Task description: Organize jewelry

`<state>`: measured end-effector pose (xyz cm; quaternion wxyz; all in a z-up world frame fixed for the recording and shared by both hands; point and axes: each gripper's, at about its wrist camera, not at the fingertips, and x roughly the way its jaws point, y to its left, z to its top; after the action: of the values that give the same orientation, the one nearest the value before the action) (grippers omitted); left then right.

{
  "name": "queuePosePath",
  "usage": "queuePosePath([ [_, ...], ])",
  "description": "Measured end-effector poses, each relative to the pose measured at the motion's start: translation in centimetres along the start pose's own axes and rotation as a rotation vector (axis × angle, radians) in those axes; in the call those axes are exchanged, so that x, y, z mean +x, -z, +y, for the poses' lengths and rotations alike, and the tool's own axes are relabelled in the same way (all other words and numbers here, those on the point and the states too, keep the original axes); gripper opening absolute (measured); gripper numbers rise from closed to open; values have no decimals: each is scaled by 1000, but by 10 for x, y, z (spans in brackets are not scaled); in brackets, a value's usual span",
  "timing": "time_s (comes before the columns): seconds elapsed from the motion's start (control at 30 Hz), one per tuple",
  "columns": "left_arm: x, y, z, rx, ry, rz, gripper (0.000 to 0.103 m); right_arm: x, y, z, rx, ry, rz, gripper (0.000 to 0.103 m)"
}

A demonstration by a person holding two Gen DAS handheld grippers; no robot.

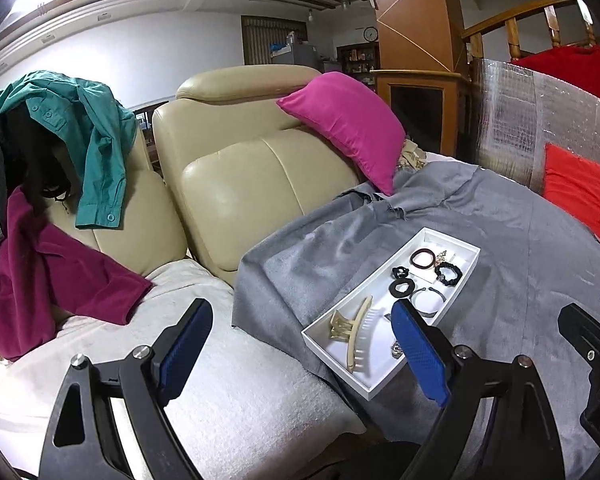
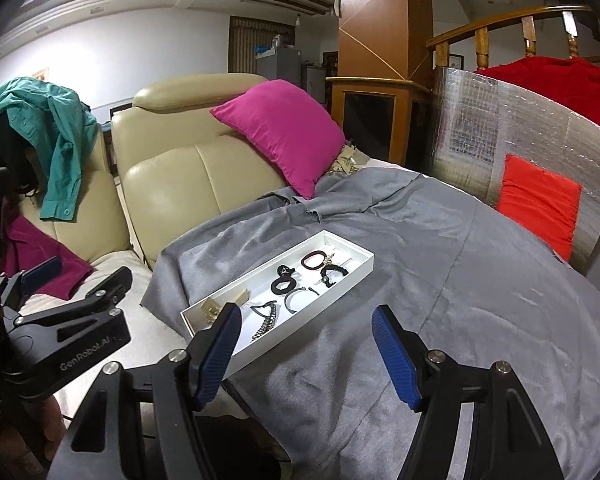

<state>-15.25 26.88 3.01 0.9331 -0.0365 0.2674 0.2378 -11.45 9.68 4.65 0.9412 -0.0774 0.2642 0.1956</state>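
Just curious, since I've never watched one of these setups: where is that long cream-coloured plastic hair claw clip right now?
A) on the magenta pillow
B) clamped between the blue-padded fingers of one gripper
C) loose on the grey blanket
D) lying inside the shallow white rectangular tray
D: the long cream-coloured plastic hair claw clip lies inside the shallow white rectangular tray, at its near end, and no gripper touches it.

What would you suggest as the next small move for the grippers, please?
Probably bring the right gripper forward over the white tray. Both grippers are open and empty, the left gripper sits off to the tray's side, and the hair ties and chain already lie inside.
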Motion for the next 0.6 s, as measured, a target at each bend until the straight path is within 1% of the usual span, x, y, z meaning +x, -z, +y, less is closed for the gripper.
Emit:
queuePosePath([
  [0.23, -1, 0, -2, 11, 0, -5, 91, -5, 1, -1, -4, 18, -17, 72],
  [0.6, -1, 1, -3, 21, -3, -4, 91, -4, 3, -1, -1, 19, -15, 72],
])
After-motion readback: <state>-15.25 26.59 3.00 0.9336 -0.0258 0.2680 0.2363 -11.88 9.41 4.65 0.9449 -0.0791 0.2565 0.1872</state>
